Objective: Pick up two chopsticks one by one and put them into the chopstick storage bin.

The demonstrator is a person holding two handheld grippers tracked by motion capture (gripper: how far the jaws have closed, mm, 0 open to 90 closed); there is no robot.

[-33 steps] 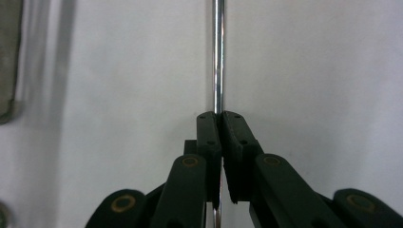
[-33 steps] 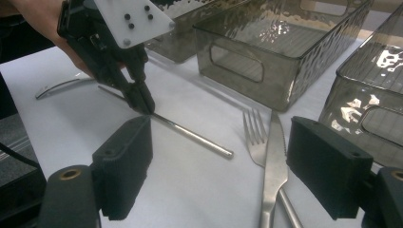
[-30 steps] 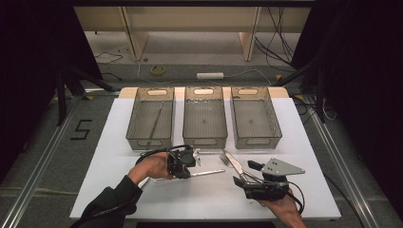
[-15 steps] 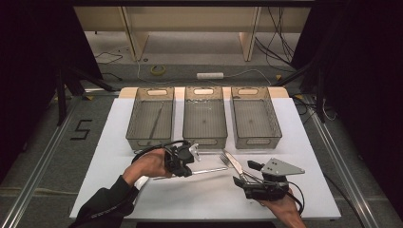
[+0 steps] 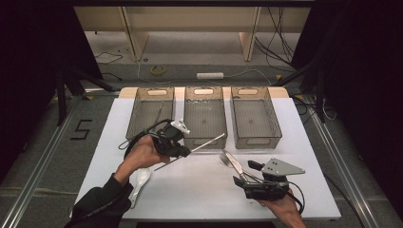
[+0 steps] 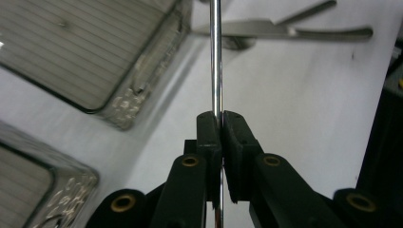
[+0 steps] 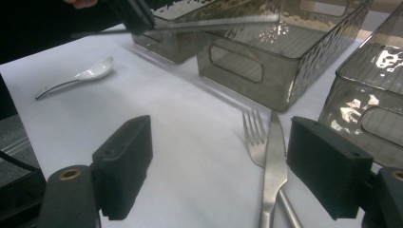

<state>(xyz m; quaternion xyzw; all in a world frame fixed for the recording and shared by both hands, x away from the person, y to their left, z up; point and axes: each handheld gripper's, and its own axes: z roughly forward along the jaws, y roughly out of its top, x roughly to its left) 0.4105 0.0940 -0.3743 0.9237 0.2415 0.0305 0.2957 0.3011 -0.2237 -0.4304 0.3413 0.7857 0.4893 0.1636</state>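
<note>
Above the bench (image 5: 199, 185), your left claw (image 5: 183, 151) is clamped on a thin metal rod (image 5: 209, 142), held just before the middle bin (image 5: 205, 111). Your right claw (image 5: 239, 180) gapes wide beside the knife (image 5: 235, 165) and fork (image 5: 227, 160).

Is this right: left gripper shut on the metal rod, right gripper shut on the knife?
Not quite. The right gripper is open: the right gripper view shows its jaws spread wide apart over the knife and fork. The left gripper is indeed shut on the metal rod.
</note>
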